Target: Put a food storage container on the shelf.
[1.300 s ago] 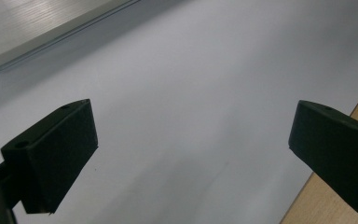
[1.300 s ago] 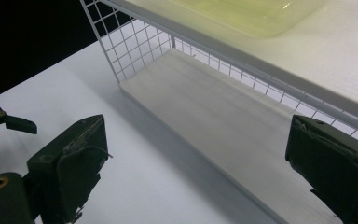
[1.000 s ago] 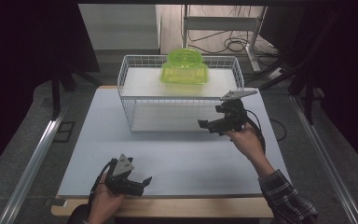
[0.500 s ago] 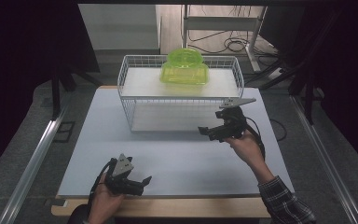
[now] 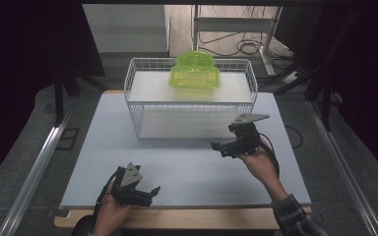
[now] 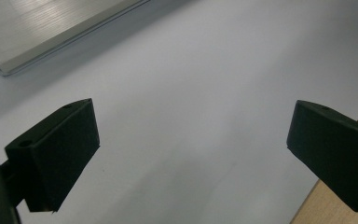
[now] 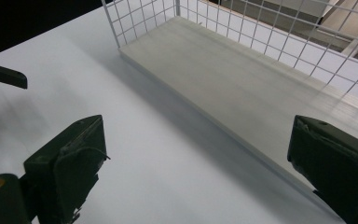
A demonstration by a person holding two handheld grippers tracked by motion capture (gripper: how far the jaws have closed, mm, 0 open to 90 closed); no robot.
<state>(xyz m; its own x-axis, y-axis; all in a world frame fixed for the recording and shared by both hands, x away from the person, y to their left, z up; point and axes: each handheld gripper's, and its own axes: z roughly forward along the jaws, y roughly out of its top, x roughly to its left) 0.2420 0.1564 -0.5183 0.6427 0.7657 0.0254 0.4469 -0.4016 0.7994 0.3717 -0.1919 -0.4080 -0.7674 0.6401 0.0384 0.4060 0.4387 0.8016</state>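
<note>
Green plastic container (image 5: 195, 71) atop wire rack (image 5: 191, 101), well beyond open fingers (image 5: 225, 148).

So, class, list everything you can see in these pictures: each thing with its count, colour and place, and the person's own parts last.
Table: one, pale grey top, centre of the high view.
Wire rack: one, white, far half of the table.
Plastic container: one, bright green, see-through, on the rack's top shelf.
Cables: several, dark, on the floor behind the table.
Left gripper: one, black, near edge of the table, open, holding nothing.
Right gripper: one, black, in front of the rack's right end, open, holding nothing.
Sleeve: one, checked, right forearm.
</note>
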